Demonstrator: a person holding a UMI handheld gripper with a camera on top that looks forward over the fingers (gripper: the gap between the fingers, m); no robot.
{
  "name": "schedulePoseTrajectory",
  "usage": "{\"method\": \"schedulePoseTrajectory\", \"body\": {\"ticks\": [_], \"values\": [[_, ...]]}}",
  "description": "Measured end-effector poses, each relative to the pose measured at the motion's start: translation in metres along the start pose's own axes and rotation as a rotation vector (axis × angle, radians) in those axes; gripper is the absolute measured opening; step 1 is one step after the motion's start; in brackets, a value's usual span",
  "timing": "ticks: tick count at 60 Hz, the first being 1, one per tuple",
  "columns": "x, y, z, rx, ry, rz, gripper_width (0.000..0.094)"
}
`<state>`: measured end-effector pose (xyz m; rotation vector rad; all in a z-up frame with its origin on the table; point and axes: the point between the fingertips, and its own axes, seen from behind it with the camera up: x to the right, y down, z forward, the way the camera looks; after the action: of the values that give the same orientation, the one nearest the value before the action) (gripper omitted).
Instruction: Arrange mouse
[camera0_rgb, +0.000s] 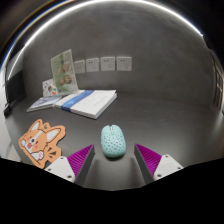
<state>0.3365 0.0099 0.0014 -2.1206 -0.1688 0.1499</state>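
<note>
Furthest to the left, on the dark grey worktop (150, 115), lies a flat orange-and-white cut-out shaped like a cartoon corgi dog (40, 141), just beyond and outside the left finger; it is apart from the mouse and plays no visible part in the grasp, though it sits close enough that a wide sweep to that side might nudge it.

Behind it, well beyond the fingers, an open white book or binder with a blue edge (80, 101) rests on the worktop, with a propped card of pale green print (64, 72) standing at its back; a row of small paper sheets (101, 64) hangs on the wall further off.

Then the gripper (114, 160) itself: its two fingers, each with a magenta pad (80, 158), stand wide apart and hold nothing; the gap between them is broader than the mouse.

The small pale turquoise speckled computer mouse (113, 141) lies on the worktop straight ahead, centred on the gap and just at the level of the fingertips, with clear space at either side; it touches neither pad. Its long axis runs away from the camera, in line with the fingers, so the pads face its two long flanks; my judgement is that the coming move wants only a short straight advance before closing, with no turn of the wrist.
</note>
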Motion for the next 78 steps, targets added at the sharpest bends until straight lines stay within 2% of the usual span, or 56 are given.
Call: {"method": "schedulePoseTrajectory", "body": {"ticks": [8, 16, 19, 22, 23, 32, 36, 41, 44, 51, 54, 58, 63, 64, 65, 66, 69, 76, 77, 78], "values": [[0.01, -0.002, 0.033, -0.047, 0.095, -0.037, 0.0853], [0.009, -0.016, 0.054, -0.058, 0.121, 0.061, 0.0811], [0.011, -0.021, 0.063, -0.047, 0.133, 0.065, 0.0741], [0.013, -0.022, 0.067, -0.048, 0.148, 0.085, 0.062], [0.015, -0.021, 0.066, -0.05, 0.164, 0.09, 0.0528], [0.015, -0.02, 0.053, -0.073, 0.26, 0.168, 0.0424], [0.0, -0.051, 0.016, 0.024, 0.297, 0.173, 0.0399], [-0.05, -0.101, -0.042, 0.178, 0.314, 0.157, 0.0396], [-0.095, -0.119, -0.063, 0.217, 0.295, 0.146, 0.0394], [-0.208, -0.093, -0.046, 0.156, 0.207, 0.081, 0.0397], [-0.239, -0.068, -0.022, 0.096, 0.184, 0.066, 0.0402], [-0.26, -0.03, 0.002, 0.005, 0.182, 0.084, 0.0416], [-0.274, 0.005, 0.026, -0.053, 0.179, 0.126, 0.0422], [-0.274, 0.01, 0.029, -0.066, 0.183, 0.133, 0.0493], [-0.273, 0.009, 0.03, -0.058, 0.19, 0.131, 0.0505], [-0.271, 0.004, 0.031, -0.031, 0.198, 0.122, 0.0442], [-0.269, 0.005, 0.031, -0.038, 0.217, 0.097, 0.0448], [-0.273, 0.006, 0.035, -0.07, 0.17, 0.042, 0.0538], [-0.273, 0.006, 0.034, -0.076, 0.162, 0.036, 0.0569], [-0.274, 0.006, 0.034, -0.087, 0.151, 0.03, 0.0656]]}}
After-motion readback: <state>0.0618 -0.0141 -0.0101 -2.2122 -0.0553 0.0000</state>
